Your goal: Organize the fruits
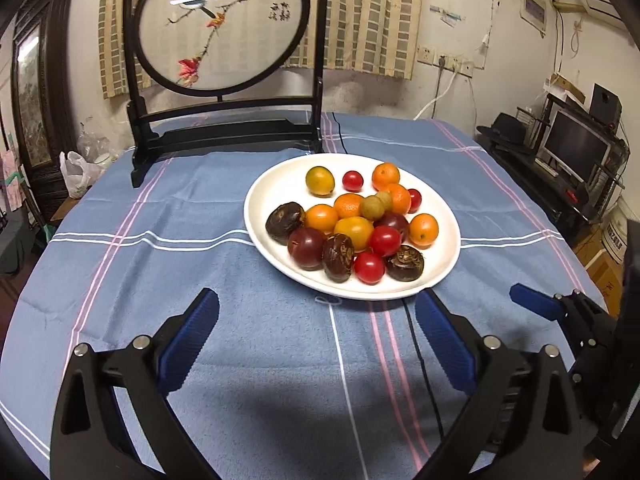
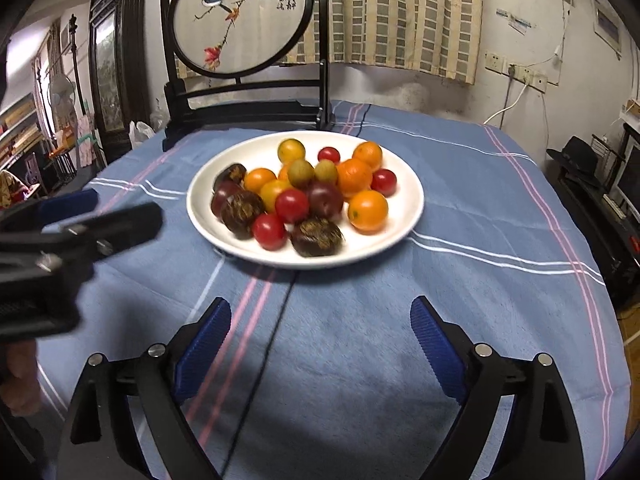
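Observation:
A white plate (image 1: 264,184) stands on the blue tablecloth, piled with several small fruits: orange kumquats (image 1: 423,230), red cherry tomatoes (image 1: 369,267), dark purple tomatoes (image 1: 306,248), brown water chestnuts (image 1: 405,263) and small green fruits (image 1: 372,207). The plate also shows in the right wrist view (image 2: 208,192). My left gripper (image 1: 318,308) is open and empty, just short of the plate's near rim. My right gripper (image 2: 321,316) is open and empty, a little before the plate. The right gripper shows at the left view's right edge (image 1: 536,304); the left gripper shows at the right view's left edge (image 2: 80,216).
A black wooden stand with a round embroidered bird screen (image 1: 224,20) rises at the table's far side behind the plate. A thin black cord (image 1: 416,344) runs across the blue striped cloth (image 1: 160,240). A plastic bag (image 1: 78,172) lies off the table's left edge; shelves and a monitor (image 1: 576,148) stand at right.

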A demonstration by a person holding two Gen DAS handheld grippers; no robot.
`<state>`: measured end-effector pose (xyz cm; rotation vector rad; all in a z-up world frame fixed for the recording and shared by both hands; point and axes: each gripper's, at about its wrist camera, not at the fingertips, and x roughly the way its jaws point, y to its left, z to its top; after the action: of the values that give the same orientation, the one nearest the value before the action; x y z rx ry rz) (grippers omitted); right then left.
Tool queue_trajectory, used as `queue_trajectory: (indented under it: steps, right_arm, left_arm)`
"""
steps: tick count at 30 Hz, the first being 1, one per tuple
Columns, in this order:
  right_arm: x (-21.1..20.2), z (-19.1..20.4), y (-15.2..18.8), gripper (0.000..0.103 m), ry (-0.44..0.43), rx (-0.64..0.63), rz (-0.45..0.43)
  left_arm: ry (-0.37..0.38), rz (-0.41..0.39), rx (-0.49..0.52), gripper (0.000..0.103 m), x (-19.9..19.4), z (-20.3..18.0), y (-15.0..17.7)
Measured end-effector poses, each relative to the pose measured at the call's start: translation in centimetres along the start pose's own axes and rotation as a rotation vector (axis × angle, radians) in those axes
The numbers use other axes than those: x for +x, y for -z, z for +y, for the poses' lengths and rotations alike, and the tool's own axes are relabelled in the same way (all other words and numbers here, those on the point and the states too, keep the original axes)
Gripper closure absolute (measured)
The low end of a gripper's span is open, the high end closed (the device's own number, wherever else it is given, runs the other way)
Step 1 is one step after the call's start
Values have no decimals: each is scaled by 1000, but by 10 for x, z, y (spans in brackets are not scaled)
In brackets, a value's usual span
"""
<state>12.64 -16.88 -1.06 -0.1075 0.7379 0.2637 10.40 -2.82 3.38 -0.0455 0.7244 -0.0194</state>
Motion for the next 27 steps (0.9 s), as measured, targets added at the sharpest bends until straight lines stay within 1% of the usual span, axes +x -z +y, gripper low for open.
queue_trajectory:
  steps: [7,10,13,17,19,22,27]
  right_arm:
    - [8,-18,13,10,-41,71,28]
    - [12,-23,16,10,-41,91,49]
    - [12,-26,16,10,-43,110,51]
    - [13,-22,17,10,3,81,61]
    - [15,-20,17,10,7,68,68]
    - [14,-18,18,10,-3,64,67]
    - [12,-16,19,10,3,52,63]
  left_arm:
    - [-24,8,55,5,8,-8,12]
    - [-23,24,63,5,15,-8,17]
    - [-20,43,51,5,25,-5,22]
    - [2,61,17,5,35,0,30]
    - [4,96,11,5,41,2,31]
    - [5,93,-3,5,40,6,31]
    - [3,87,-14,5,37,7,30]
